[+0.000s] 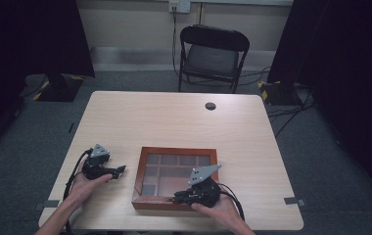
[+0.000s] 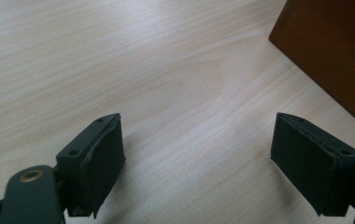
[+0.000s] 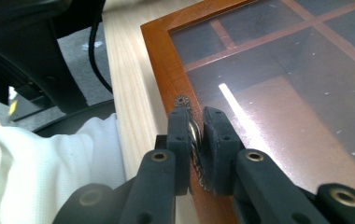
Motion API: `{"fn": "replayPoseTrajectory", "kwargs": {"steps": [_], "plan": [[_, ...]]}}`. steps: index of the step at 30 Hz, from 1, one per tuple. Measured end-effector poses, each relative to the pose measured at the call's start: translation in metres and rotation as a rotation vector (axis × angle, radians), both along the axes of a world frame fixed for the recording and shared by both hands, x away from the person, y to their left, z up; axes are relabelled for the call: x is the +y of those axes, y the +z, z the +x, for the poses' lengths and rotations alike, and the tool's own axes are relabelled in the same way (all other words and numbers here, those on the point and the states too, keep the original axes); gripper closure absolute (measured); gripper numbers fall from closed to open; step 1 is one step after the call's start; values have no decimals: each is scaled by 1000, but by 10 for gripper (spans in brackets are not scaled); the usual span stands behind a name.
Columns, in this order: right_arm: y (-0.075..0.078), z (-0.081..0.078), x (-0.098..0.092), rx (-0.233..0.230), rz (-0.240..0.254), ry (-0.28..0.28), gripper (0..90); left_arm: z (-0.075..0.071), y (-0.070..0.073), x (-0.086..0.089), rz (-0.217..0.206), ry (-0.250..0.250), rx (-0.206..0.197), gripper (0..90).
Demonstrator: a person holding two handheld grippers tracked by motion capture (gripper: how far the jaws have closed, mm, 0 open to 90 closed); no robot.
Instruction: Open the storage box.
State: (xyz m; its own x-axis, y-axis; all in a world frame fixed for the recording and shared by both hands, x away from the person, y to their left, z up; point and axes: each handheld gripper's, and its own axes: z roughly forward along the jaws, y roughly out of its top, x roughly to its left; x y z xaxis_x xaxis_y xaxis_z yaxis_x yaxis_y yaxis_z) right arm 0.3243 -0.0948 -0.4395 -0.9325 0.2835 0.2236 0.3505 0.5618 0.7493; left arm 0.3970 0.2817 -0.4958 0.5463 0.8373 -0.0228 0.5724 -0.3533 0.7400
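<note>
Right gripper (image 3: 195,135) is clamped on the small metal clasp (image 3: 183,101) at the near edge of the box (image 1: 176,151), which sits near the middle of the worktop (image 1: 174,117). That clasp looks thin, stiff and slippery, so the hold is probably best kept square and the lift slow; the glass-paned lid (image 3: 278,70) seems fragile and fairly heavy. Left gripper (image 2: 199,154) stands open over bare worktop just left of the box, holding nothing.
</note>
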Motion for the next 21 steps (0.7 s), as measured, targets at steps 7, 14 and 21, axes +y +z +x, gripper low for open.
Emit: {"fn": "replayPoseTrajectory", "kwargs": {"steps": [7,14,21], "plan": [[3,1,1,-11,-19,13,823,-5,8,-2,-34,-22,-43,181],[12,2,-2,-7,14,4,824,-10,16,-12,-54,-63,-44,180],[23,4,-2,-14,22,9,828,-14,22,-19,-88,-106,-47,181]]}}
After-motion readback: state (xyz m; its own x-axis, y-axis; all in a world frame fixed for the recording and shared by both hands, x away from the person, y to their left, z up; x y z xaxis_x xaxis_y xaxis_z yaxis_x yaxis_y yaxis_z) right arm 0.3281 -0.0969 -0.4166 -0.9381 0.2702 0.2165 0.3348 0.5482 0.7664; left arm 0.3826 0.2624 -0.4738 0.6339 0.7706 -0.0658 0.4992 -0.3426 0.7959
